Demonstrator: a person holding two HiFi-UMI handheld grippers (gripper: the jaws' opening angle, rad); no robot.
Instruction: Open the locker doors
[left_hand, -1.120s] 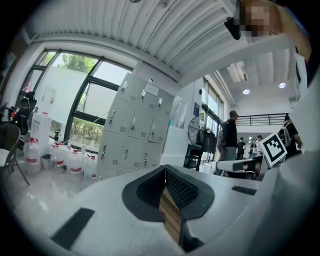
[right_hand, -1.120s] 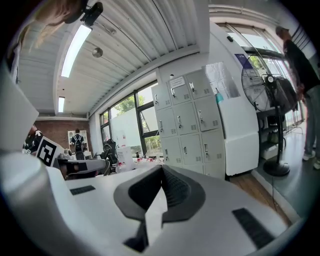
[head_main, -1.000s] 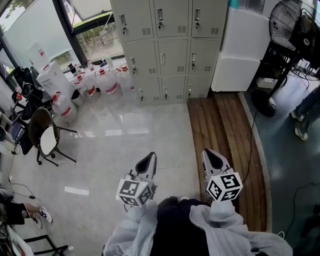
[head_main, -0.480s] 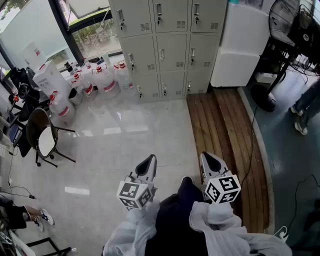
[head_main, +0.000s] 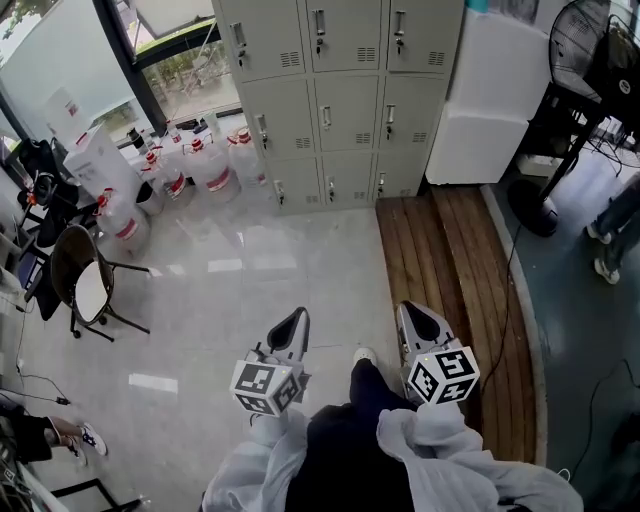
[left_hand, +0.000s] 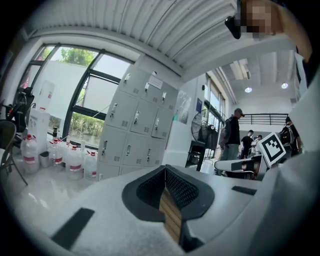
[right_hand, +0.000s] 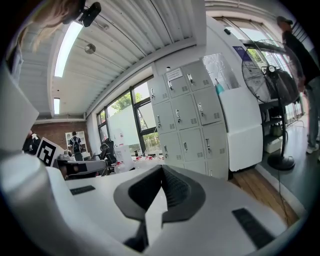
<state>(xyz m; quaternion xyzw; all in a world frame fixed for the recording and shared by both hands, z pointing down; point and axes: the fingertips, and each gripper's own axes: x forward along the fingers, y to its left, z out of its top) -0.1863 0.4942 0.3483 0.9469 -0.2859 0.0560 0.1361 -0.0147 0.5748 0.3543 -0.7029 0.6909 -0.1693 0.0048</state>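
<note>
The left gripper (head_main: 297, 318) and the right gripper (head_main: 410, 312) are held side by side in front of the body, with a gap kept between them. Both are pointed forward and slightly downward. On each, the jaws are closed tip to tip and nothing is held between them. A marker cube (head_main: 265, 385) is carried at the rear of each gripper. The forearms behind are covered by light grey sleeves (head_main: 440, 450).
</note>
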